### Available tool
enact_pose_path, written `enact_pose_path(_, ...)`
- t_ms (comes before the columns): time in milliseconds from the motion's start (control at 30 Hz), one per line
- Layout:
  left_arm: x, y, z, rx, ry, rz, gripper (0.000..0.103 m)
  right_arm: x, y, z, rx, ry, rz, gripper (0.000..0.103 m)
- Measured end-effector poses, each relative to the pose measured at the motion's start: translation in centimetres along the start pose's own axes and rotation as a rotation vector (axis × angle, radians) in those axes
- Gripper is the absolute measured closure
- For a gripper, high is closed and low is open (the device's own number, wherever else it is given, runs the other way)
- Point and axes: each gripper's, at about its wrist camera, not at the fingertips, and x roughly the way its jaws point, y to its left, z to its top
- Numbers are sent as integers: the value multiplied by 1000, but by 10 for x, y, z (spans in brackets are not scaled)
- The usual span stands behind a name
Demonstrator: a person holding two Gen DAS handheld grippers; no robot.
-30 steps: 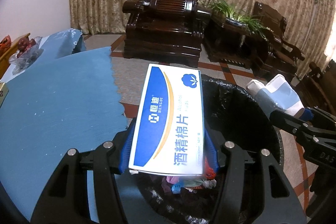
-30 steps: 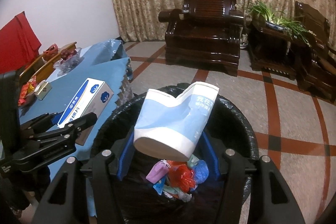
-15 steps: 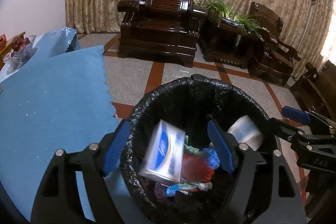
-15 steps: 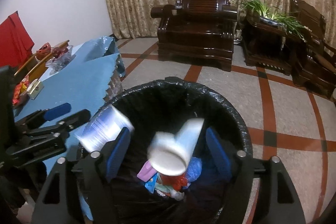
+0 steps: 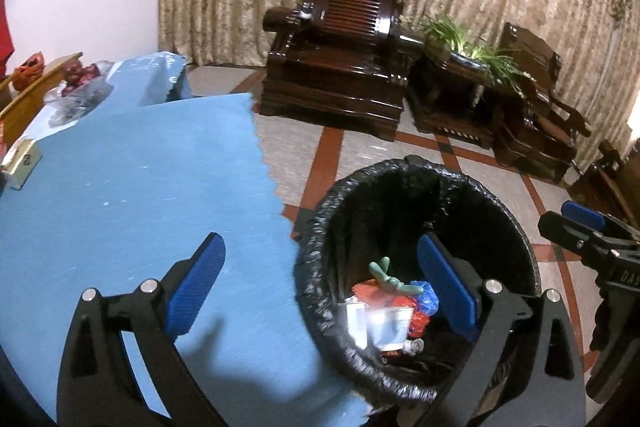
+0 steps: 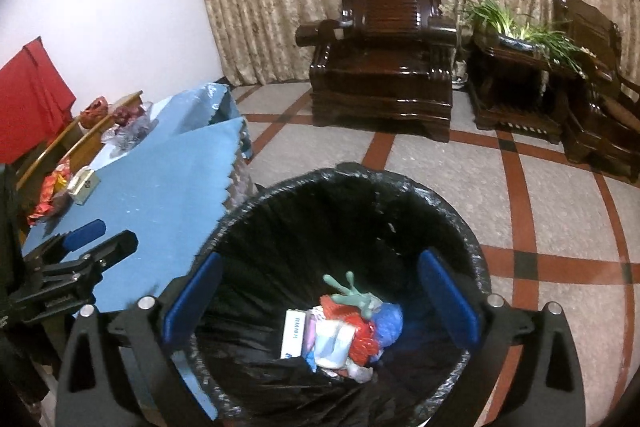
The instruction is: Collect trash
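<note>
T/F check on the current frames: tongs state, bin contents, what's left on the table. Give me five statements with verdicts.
1. Both tongs, left and right, are open with nothing between the fingers. True.
2. The white and blue box is held in the left tongs. False: it lies in the bin.
3. The bin has a black liner. True.
4. The bin is empty. False: it holds trash, including a green item.
5. The table cloth is red. False: it is blue.
</note>
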Motion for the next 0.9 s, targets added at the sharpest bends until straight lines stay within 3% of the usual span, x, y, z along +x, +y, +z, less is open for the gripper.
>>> enact_pose_path(733,-109,10,-5,-52,-89,66,8,-72,78,4,-110,-45,76,6)
enact_pose_path(900,-127,8,-6,-42,-107,113,8,-81,93,5,-140,-44,84,6)
